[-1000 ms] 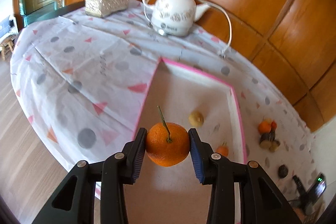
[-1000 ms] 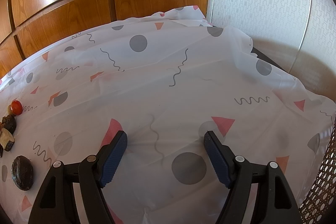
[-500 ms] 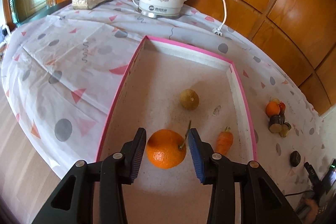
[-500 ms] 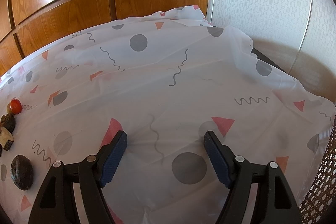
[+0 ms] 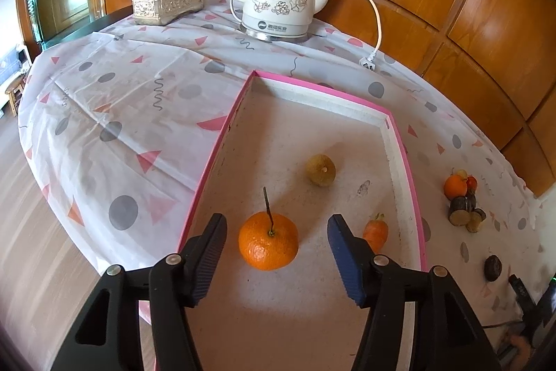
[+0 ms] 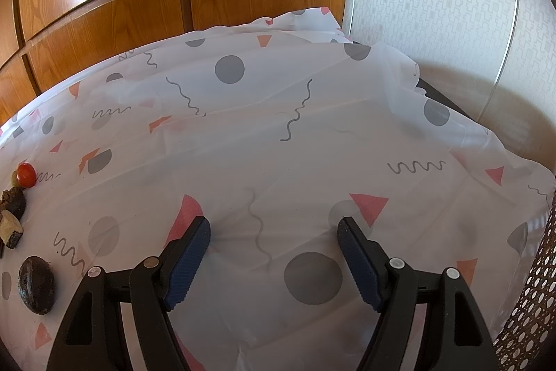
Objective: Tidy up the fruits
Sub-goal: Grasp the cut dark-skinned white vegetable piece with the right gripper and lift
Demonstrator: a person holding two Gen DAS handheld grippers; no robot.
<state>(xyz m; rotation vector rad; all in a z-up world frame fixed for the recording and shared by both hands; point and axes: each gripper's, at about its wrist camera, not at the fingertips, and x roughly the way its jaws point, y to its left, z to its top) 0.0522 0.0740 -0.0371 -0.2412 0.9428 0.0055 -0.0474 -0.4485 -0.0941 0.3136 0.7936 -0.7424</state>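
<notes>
Left gripper [image 5: 276, 226] spread wide around a stemmed mandarin [image 5: 268, 240] without touching it, fruit resting near the pink-rimmed tray's [image 5: 406, 162] front-left edge, white floral kettle [image 5: 278, 11] with an unreadable logo by the table's far edge, right gripper [image 6: 274, 237] wide open, holding nothing, above the patterned tablecloth [image 6: 312, 145].

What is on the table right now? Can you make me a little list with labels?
tray: pink-edged tray on the tablecloth
in the tray: orange, small carrot, brownish round fruit
left tongs: open, either side of the orange, not touching it
right tongs: open, holding nothing, over the tablecloth
still outside the tray: small orange fruit, dark pieces, dark round fruit
at the back: teapot, tissue box
</notes>
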